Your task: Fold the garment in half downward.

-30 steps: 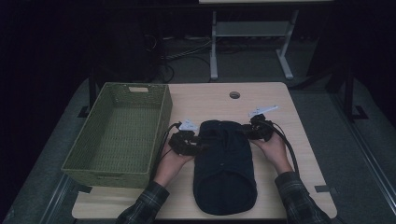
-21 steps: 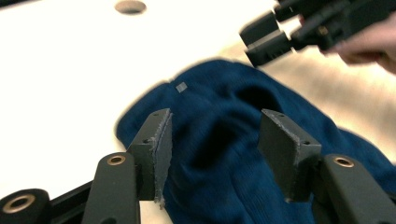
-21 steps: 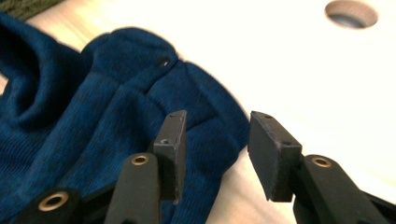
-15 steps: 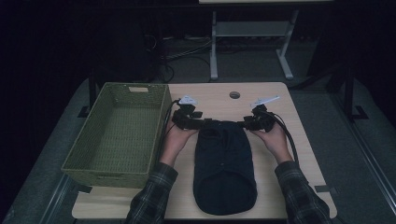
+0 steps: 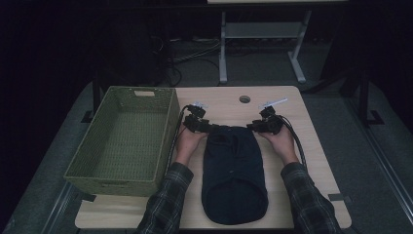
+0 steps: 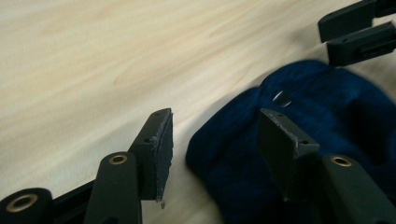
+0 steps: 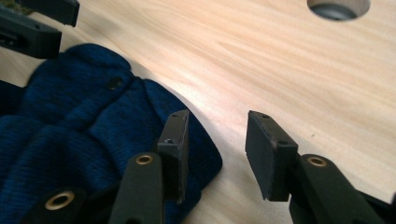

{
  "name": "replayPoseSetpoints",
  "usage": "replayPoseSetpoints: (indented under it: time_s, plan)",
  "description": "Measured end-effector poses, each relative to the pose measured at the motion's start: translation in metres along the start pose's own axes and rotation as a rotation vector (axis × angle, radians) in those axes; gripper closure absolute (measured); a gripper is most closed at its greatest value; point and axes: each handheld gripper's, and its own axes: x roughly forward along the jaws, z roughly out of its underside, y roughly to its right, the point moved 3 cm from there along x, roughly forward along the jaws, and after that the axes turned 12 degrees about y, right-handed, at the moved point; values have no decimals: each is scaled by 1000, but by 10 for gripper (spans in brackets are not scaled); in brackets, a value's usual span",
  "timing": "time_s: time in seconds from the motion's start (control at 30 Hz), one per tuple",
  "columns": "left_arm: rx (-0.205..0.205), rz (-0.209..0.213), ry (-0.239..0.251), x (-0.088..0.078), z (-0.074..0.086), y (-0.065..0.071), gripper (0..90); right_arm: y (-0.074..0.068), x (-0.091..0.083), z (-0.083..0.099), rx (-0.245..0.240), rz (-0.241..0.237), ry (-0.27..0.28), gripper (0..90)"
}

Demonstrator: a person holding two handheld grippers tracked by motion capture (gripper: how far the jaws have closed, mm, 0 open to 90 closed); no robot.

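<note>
Lying flat on the tabletop (image 5: 311, 146), the soft, limp blue knit garment (image 5: 234, 170) suits far-corner grasps; left hand-held gripper (image 6: 212, 140) and right hand-held gripper (image 7: 215, 149) stand part-open, gripping nothing.

my sleeves (image 5: 165, 207) are dark plaid flannel with thin pale lines. each gripper, left (image 5: 197, 122) and right (image 5: 265, 123), is matte black with a small pale plate on top and a black cable (image 5: 298, 146) trailing back. my fingers (image 6: 156, 151) are flat black pads with brass-ringed screw holes.
</note>
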Motion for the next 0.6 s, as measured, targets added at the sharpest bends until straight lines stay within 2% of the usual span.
replayPoseSetpoints:
  time_s: [0.13,0.3,0.5,0.6]
  plan:
    - [-11,3,-15,3,6,-2,436,-2,5,3,3,-19,-12,593]
    - [9,4,-51,8,11,0,444,-2,9,8,23,-44,-38,602]
    - [37,14,-60,9,12,4,587,-3,11,10,25,-66,-59,660]
    - [33,24,-60,10,12,4,662,-5,12,10,26,-72,-60,711]
